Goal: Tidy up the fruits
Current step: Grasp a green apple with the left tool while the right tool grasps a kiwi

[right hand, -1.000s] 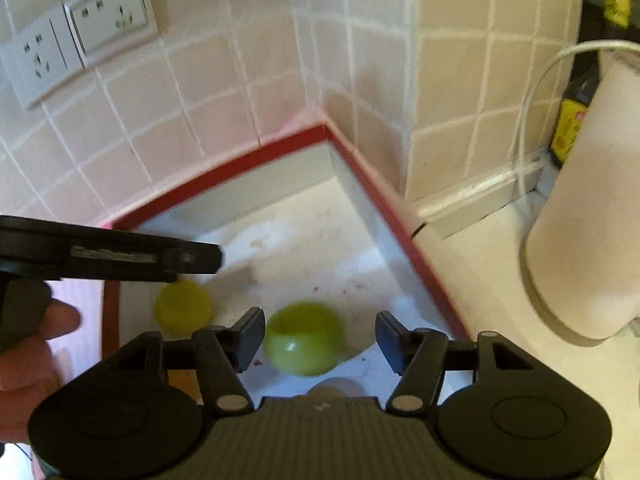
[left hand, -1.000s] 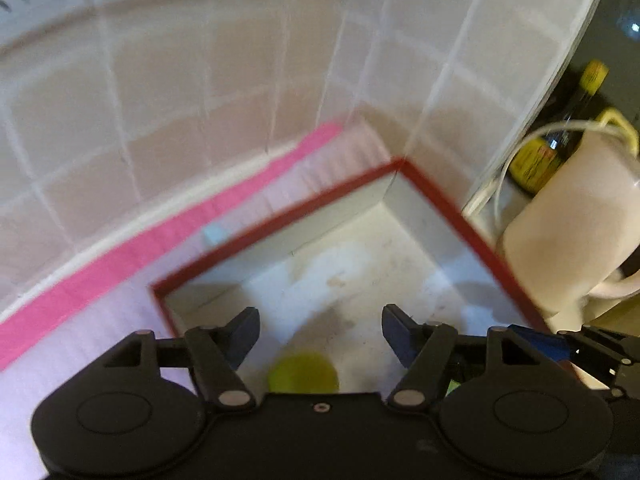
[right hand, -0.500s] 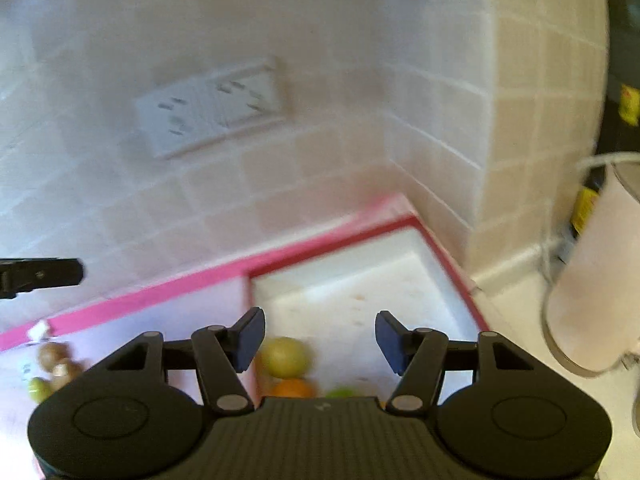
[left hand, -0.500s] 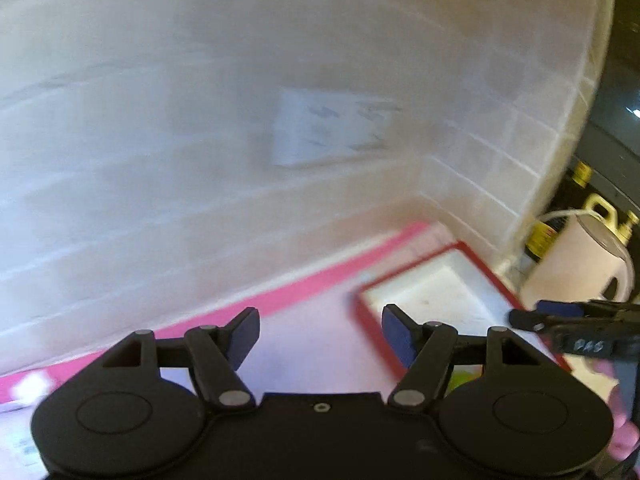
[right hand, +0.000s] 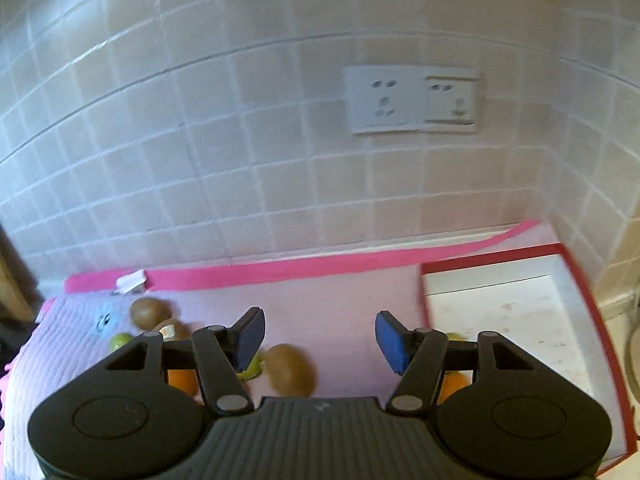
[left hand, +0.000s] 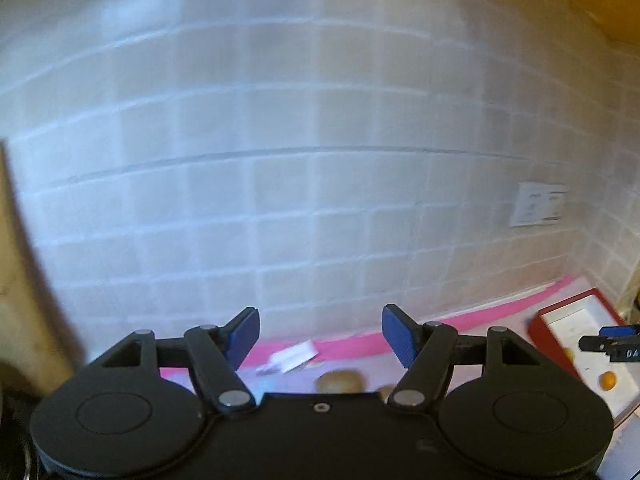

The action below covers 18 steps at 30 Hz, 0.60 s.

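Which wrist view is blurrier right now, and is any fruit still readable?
Left wrist: heavy motion smear, wall tiles washed out, a kiwi barely readable. Right wrist: sharper, socket and kiwi clear; both show fisheye bowing of tile lines.

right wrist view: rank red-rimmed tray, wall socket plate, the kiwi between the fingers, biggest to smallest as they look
1. red-rimmed tray
2. wall socket plate
3. kiwi
The kiwi lies much nearer the camera than the socket plate, so only their apparent sizes are ranked.

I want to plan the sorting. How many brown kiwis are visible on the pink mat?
2: one kiwi near the mat's far left corner, another kiwi between the right gripper's fingers. The gripper body may hide more.
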Tool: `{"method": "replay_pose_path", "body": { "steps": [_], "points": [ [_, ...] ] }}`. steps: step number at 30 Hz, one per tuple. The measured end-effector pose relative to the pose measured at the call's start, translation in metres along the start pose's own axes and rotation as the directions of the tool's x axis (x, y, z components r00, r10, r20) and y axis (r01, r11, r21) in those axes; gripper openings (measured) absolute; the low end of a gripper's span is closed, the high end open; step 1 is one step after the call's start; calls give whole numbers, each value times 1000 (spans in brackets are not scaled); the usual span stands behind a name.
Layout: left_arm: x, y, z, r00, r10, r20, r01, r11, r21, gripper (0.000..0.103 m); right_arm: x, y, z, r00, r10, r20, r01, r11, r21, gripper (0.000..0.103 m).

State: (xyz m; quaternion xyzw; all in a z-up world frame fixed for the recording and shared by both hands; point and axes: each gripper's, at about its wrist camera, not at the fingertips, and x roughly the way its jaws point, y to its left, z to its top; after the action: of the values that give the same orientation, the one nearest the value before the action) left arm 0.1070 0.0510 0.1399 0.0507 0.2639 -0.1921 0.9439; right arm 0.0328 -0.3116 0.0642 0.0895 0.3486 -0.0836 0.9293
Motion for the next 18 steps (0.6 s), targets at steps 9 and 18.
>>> {"method": "replay_pose_path", "body": {
  "steps": [9,18],
  "points": [
    [58,18,-66,988,0,-156,-10,998,-67,80,54,21,-13,993,36,-117,-35,999,14,63],
    [157,-5,-127,933,-14,-360,7,1000,-21,80,125,18,-46,958,20,-284,-24,1000,-11,62]
  ]
}}
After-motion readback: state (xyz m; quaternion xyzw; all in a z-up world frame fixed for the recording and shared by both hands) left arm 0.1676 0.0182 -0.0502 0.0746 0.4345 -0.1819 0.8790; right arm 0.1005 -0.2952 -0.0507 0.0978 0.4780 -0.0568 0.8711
